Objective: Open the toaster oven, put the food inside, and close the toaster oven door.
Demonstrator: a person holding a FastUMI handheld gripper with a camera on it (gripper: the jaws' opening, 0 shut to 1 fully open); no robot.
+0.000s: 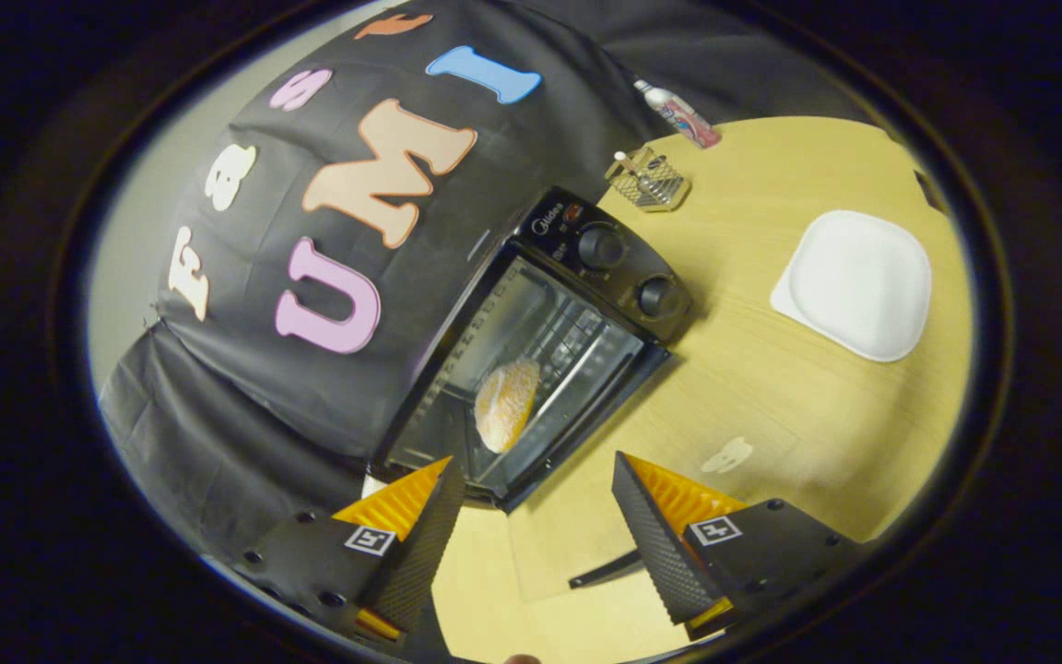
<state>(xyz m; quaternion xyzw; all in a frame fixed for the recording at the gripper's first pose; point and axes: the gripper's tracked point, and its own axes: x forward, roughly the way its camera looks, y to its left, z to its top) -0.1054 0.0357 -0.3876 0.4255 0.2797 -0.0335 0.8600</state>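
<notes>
The tongs are held wide open, with nothing gripped between the two fingers; bare bench surface is seen through the gap. Just ahead of the fingers stands the toaster oven, a black box set against the cloth wall at the back edge of the bench. Its glass door appears shut, although this cannot be told for certain from the tilted view. Behind the glass, the food, a pale golden, crumb-coated piece, is seen on the wire rack inside the oven, just beyond the tip of the left finger and closer to that finger than to the right one. Nothing is found between the tongs and the oven front.

Two round knobs are set on the control panel at the far side of the oven. Beyond the panel, near the back edge of the bench, a small wire basket is placed, and past it a tube lies close to the cloth. A white square plate rests well apart from the oven, towards the far side edge of the bench. A small pale mark is noted on the bench just ahead of the right finger.
</notes>
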